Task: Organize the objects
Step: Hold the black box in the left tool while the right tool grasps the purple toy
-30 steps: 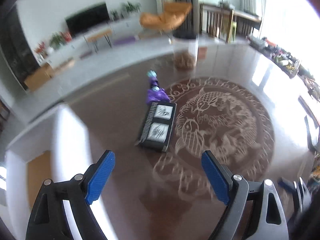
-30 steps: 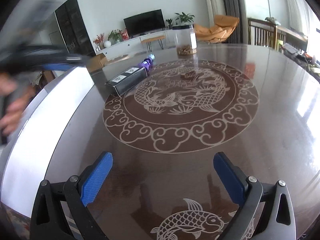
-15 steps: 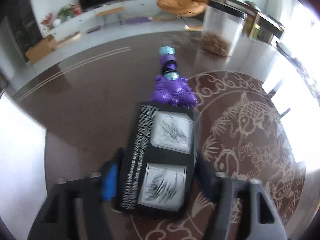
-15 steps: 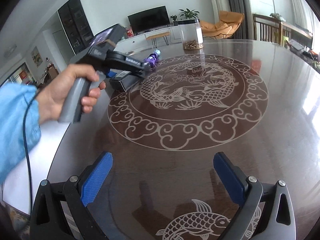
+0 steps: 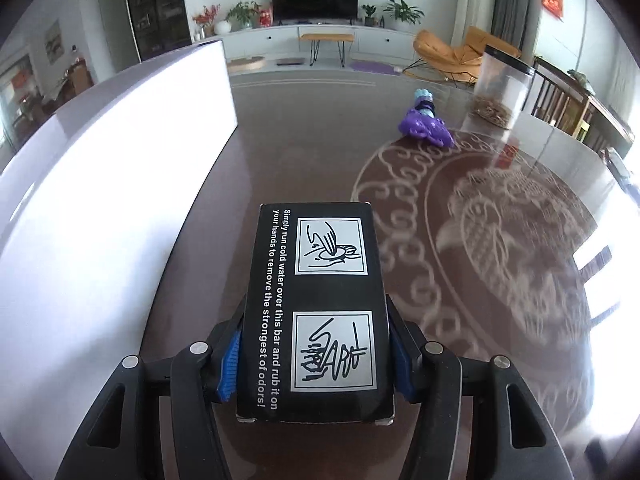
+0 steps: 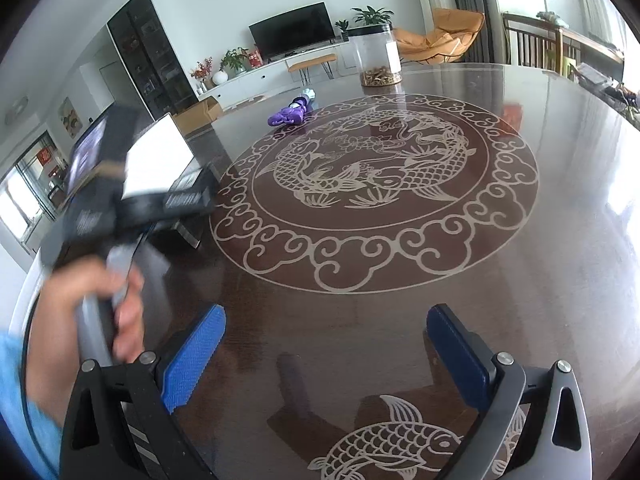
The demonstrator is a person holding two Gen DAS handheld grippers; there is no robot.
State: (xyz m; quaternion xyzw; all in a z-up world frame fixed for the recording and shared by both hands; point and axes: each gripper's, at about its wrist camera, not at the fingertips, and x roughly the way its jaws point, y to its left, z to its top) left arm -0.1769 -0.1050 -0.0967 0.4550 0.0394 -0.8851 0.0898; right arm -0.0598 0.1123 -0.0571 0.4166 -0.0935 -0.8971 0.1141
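Left wrist view: the left gripper (image 5: 314,354) has its blue fingers (image 5: 229,364) clenched on the near end of a black box (image 5: 316,304) printed with hand-washing instructions, held above the counter (image 5: 296,168). A purple toy (image 5: 426,124) lies well beyond, near a clear jar (image 5: 502,88). Right wrist view: the right gripper (image 6: 326,350) hovers with fingers spread wide, grasping nothing.

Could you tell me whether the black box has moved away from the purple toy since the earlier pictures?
Yes. The black box, clamped in the left gripper, no longer touches the purple toy; it now sits nearer the camera, with bare table between them.
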